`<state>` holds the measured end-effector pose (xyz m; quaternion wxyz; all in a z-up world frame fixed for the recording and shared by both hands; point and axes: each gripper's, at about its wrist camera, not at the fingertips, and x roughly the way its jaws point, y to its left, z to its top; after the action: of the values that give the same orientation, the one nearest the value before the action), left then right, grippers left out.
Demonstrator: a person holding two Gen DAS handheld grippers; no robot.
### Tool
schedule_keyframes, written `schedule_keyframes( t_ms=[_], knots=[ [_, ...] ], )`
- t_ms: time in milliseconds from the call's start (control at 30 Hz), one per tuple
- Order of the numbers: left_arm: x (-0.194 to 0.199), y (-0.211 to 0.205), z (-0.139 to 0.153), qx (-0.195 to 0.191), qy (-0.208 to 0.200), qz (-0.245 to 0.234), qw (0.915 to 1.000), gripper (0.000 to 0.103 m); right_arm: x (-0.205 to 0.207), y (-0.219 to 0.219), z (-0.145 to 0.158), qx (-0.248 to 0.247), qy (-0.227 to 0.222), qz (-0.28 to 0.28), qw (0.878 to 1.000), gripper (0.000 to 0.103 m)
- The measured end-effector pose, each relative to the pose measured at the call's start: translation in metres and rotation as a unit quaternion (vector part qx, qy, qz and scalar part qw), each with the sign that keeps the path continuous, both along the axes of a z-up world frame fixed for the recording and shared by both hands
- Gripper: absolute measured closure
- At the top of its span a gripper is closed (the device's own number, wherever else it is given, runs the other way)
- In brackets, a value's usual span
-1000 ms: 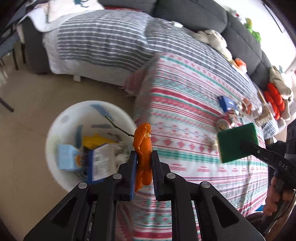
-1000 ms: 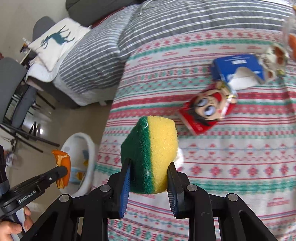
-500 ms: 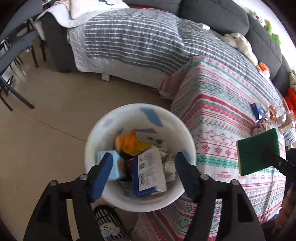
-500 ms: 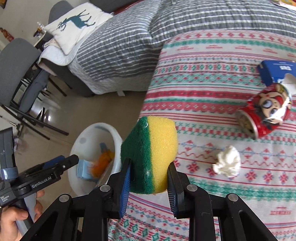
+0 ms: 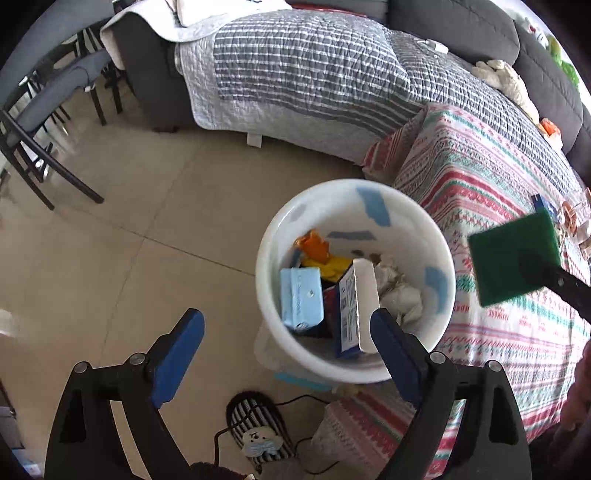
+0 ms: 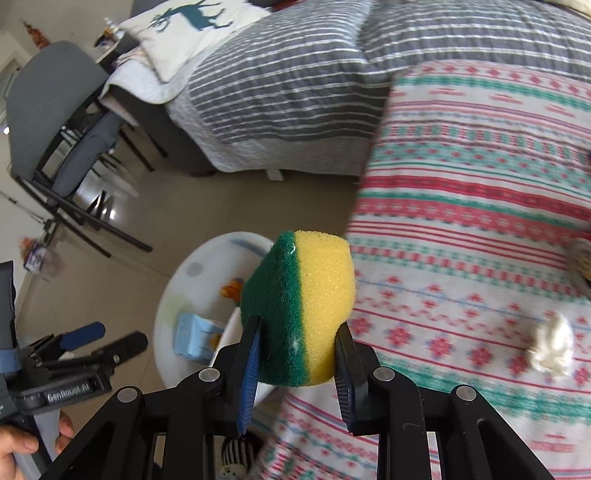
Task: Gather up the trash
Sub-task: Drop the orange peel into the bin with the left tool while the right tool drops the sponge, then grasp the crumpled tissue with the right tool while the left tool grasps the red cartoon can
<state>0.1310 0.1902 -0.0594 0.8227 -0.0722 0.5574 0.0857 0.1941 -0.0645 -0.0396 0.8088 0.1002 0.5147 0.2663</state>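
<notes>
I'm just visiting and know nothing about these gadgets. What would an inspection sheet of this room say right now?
Surface: table under a patterned cloth; tiled floor.
Job's things: white bin on the floor beside the table, holding a light blue box, a carton, orange peel and crumpled paper; a white paper wad lies on the cloth.
Clutter: striped slipper near the bin.
Grippers: left hand-held gripper open and empty by the bin; right hand-held gripper shut on a green-and-yellow sponge.
Cables: thin black cable by the slipper.
Surroundings: striped-quilt sofa, deer cushion, dark chairs.
</notes>
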Motion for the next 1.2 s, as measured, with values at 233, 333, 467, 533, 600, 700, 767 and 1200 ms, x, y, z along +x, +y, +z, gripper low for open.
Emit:
schedule_keyframes(
  t_ms=[233, 333, 467, 533, 600, 700, 767, 1200],
  knots=[
    [-0.009, 0.001, 0.001, -0.009, 0.000, -0.002, 1.0000, 0.010, -0.002, 0.034, -0.008, 0.005, -0.012, 0.022, 1.000, 0.069],
    [-0.010, 0.000, 0.002, -0.010, -0.002, -0.004, 0.9999, 0.010, -0.002, 0.043, -0.011, 0.008, -0.023, 0.030, 0.999, 0.065],
    [-0.010, -0.001, 0.003, -0.015, -0.001, -0.008, 0.9999, 0.010, -0.001, 0.047, -0.015, 0.005, -0.028, 0.029, 0.999, 0.030],
    [-0.010, -0.002, 0.003, -0.016, -0.002, -0.009, 0.9998, 0.010, -0.002, 0.045, -0.013, -0.001, -0.034, 0.029, 0.999, 0.029],
    [-0.011, -0.003, 0.004, -0.017, -0.002, -0.010, 0.9998, 0.010, -0.002, 0.042, -0.009, -0.010, -0.039, 0.032, 0.999, 0.028],
    [-0.011, -0.005, 0.004, -0.019, -0.001, -0.011, 0.9998, 0.010, -0.005, 0.034, -0.003, -0.028, -0.054, 0.028, 0.998, 0.021],
    [-0.011, -0.008, 0.005, -0.021, 0.000, -0.012, 0.9997, 0.010, -0.007, 0.028, 0.000, -0.040, -0.062, 0.026, 0.997, 0.020],
    [-0.005, -0.037, 0.012, -0.040, -0.002, -0.038, 0.9985, 0.010, 0.003, -0.064, 0.008, -0.088, -0.028, -0.068, 0.993, 0.020]
  ],
)
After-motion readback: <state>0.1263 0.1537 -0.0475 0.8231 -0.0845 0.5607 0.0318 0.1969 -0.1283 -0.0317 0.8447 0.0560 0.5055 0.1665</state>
